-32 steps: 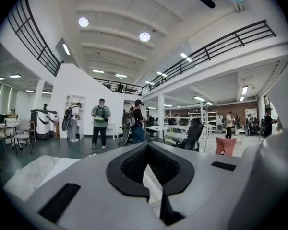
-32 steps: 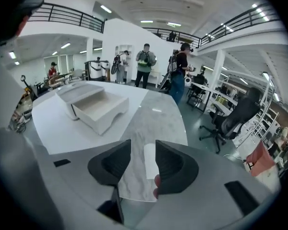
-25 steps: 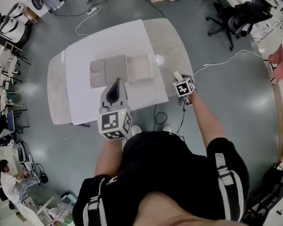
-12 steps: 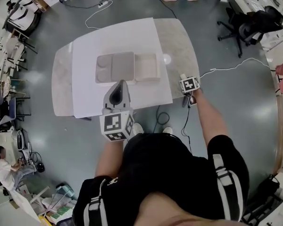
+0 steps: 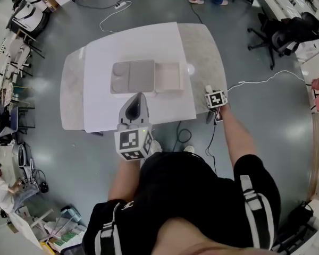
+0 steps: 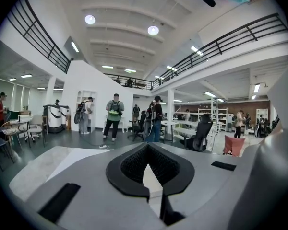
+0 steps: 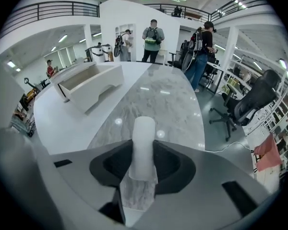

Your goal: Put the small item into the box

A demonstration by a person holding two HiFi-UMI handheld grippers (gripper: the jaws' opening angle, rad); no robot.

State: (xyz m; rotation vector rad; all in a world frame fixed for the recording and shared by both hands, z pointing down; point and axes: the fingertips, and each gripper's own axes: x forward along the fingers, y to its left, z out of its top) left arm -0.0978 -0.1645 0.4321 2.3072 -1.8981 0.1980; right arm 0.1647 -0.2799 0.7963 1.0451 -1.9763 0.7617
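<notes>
- We see the right hand-held gripper (image 7: 143, 153) closing on a small white upright cylinder (image 7: 144, 133), its dark pads (image 7: 165, 164) against the cylinder's two sides.
- The cylinder stands on the bare grey marble-patterned worktop (image 5: 204, 52), to the right of the white sheet (image 5: 133, 41) that covers most of that surface.
- It is outside the pale rectangular open box (image 5: 168, 64), which sits on the sheet, apart from the cylinder and to its left in our head view.
- The box's hollow faces up, and in the right gripper view we make out nothing inside it.
- A flat grey panel (image 5: 133, 77) lies against the box's left side, also on the sheet.
- The left hand-held gripper (image 6: 147, 147) hangs over the sheet's near edge, nearer us than the panel; its tips are pressed together with nothing between them.
- In the left gripper view we look level across a hall, where several people stand by desks under a railed upper gallery.
- A black office chair (image 5: 287, 28) stands on the grey floor beyond the worktop's right end.
</notes>
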